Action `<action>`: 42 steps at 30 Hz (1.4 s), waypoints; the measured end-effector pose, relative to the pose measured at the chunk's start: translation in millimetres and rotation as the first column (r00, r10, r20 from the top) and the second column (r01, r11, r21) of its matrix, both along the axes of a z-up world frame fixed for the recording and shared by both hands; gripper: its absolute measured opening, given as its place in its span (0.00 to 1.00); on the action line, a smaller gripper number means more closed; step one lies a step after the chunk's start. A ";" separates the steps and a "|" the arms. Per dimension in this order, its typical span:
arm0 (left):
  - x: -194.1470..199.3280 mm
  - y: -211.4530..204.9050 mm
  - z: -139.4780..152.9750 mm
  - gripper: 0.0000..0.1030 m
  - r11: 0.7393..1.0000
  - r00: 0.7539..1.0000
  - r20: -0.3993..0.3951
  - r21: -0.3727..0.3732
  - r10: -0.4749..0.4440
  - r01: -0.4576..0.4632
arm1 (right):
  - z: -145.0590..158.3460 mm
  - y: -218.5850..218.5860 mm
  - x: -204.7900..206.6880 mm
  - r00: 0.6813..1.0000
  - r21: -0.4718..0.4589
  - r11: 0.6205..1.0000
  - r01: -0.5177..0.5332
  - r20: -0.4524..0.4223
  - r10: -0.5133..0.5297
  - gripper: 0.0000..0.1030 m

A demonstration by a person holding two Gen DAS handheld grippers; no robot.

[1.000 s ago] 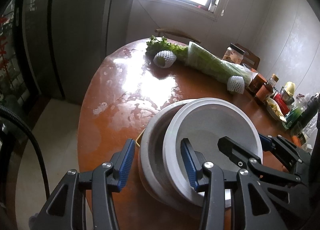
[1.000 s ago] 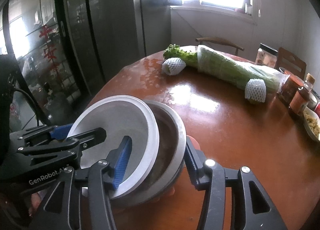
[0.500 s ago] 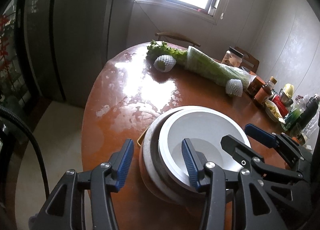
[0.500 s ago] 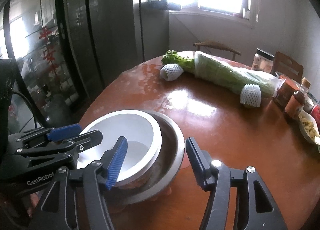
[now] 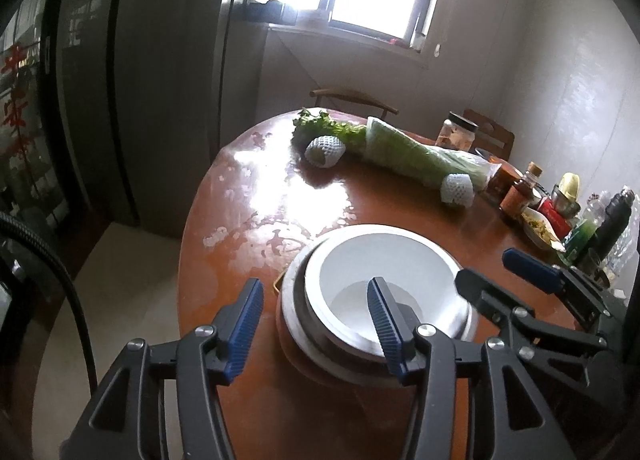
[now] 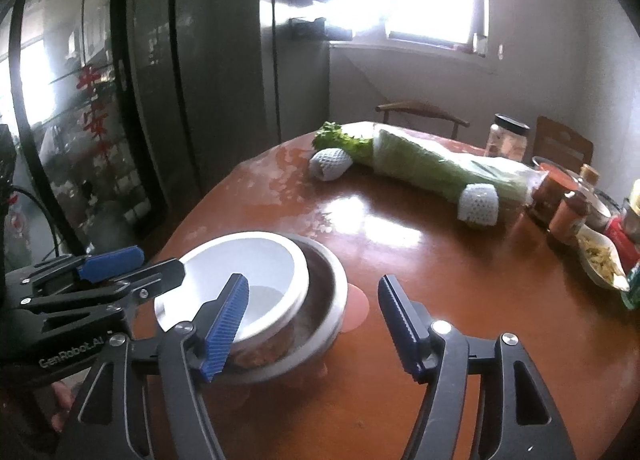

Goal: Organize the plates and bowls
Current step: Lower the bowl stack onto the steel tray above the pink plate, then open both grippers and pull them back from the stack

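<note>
A white bowl [image 5: 360, 268] [image 6: 248, 264] sits nested in a wider metal bowl [image 5: 292, 300] [image 6: 326, 272] near the front of the round brown table [image 5: 248, 219]. My left gripper [image 5: 314, 312] straddles the bowls' left rims, one finger over the white bowl and the other outside the metal one. Its jaws are opening and the pads touch nothing. My right gripper [image 6: 312, 300] straddles the right rims the same way, jaws opening, its right finger well off the metal bowl. Each gripper shows in the other's view: the right gripper [image 5: 492, 272], the left gripper [image 6: 148, 264].
A bagged bundle of greens [image 6: 432, 167] and two foam-netted fruits [image 6: 330, 163] lie across the table's far side. Jars, bottles and a snack bag [image 6: 600, 256] crowd the right edge. A pink disc [image 6: 358, 308] lies by the metal bowl. A dark fridge [image 6: 208, 79] and chairs stand behind.
The white bowl, tilted on edge a second ago, now lies level inside the metal bowl. Both grippers have widened and drawn back and upward from the bowls.
</note>
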State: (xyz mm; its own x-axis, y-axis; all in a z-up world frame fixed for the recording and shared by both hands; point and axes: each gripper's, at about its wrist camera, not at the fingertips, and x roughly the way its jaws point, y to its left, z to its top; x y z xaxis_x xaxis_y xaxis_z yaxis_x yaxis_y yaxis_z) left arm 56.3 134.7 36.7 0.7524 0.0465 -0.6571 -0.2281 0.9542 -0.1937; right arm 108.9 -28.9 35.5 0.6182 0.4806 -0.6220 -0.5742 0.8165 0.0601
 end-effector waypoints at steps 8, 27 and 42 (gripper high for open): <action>-32.8 -16.3 2.5 0.55 0.999 1.000 0.008 0.043 0.007 -0.008 | 8.0 -38.2 -26.7 0.997 0.027 0.998 0.056 0.048 -0.057 0.71; -88.1 -67.1 -22.3 0.58 0.997 0.999 -0.035 0.083 0.009 -0.006 | -8.8 -89.9 -98.3 0.996 0.045 0.996 0.082 0.030 -0.083 0.71; -93.9 -91.7 -36.5 0.58 0.996 0.998 -0.069 0.094 -0.002 0.009 | -25.4 -100.4 -122.9 0.996 0.015 0.995 0.094 0.011 -0.094 0.72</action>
State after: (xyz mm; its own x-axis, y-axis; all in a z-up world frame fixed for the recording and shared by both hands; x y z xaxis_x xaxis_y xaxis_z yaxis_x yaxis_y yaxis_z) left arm -37.6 43.1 0.2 0.7061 0.1066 -0.7000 -0.2325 0.9687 -0.0871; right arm -14.0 -129.3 10.1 0.6682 0.4291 -0.6078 -0.4959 0.8659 0.0662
